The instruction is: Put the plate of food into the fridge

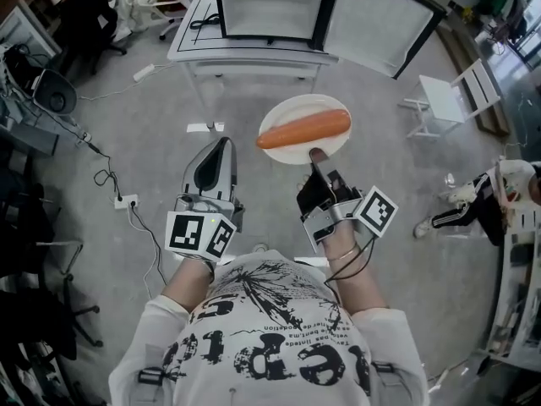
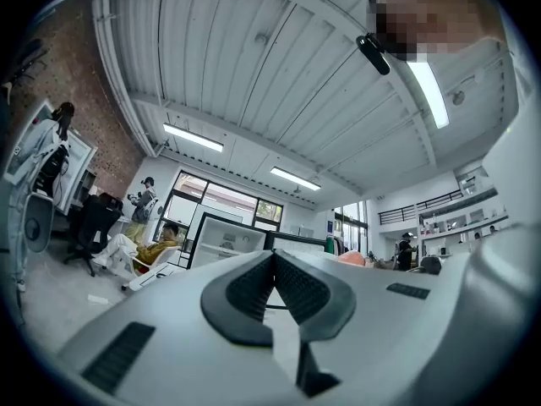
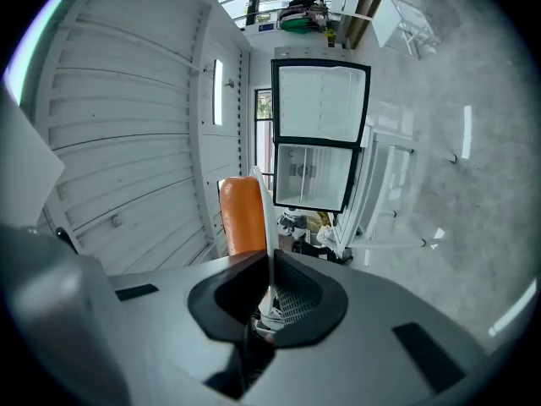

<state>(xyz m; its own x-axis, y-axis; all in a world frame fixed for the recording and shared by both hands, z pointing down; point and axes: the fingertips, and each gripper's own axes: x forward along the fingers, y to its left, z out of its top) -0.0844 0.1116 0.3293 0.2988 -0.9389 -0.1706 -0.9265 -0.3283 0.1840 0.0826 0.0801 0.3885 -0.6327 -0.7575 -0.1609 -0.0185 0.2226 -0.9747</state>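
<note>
Workshop floor; fridge [image 1: 270, 7] standing open on table [image 1: 190, 42]. Right tool [image 1: 314, 156] is pinching plate [image 1: 296, 111] rim, carrot [image 1: 304, 129] lying across it. Left tool [image 1: 223, 144] hanging closed, empty. Advisable: keeping plate level.

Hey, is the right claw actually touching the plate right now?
Touching. In the right gripper view the right claw is clamped on the plate, with its thin rim pinched between the jaws.
</note>
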